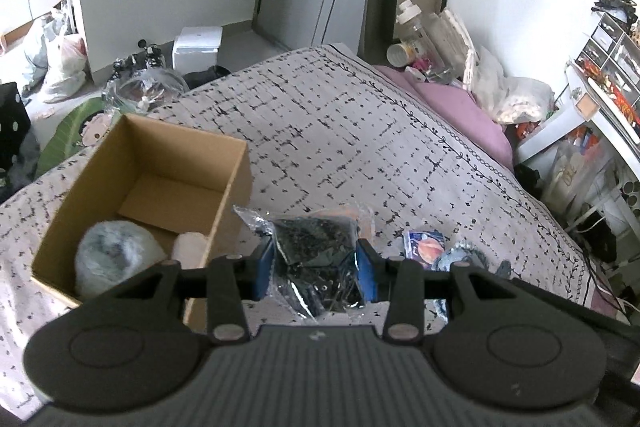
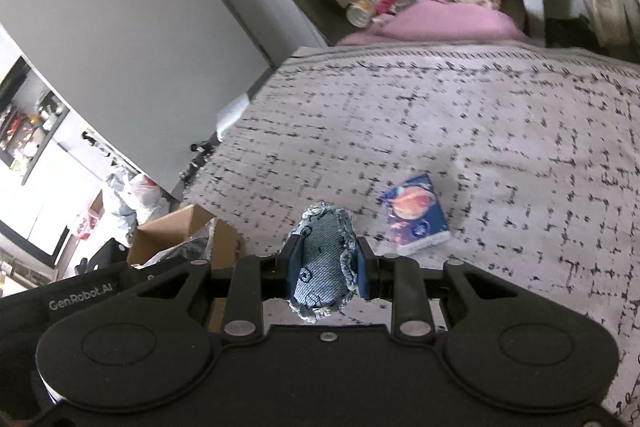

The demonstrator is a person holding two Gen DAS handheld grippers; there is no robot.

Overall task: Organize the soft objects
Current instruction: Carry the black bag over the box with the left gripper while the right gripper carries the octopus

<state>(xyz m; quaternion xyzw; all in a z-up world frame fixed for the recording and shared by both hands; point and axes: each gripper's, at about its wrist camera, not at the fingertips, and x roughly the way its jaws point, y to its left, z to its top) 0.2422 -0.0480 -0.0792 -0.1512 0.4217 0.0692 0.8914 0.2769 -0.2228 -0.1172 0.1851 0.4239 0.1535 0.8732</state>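
Left wrist view: my left gripper (image 1: 316, 269) is clamped on a crinkly plastic bag of dark fabric (image 1: 316, 251), held over the bedspread (image 1: 360, 147) just right of the cardboard box (image 1: 224, 187), where a fluffy grey item (image 1: 112, 259) already sits. The bag looks light, squashy and slippery, so I'd grip its bunched middle. Right wrist view: my right gripper (image 2: 325, 269) pinches a denim piece (image 2: 324, 263) at mid-body; soft, light, frayed edges, unlikely to slip. A small printed packet (image 2: 416, 217) lies on the bedspread nearby.
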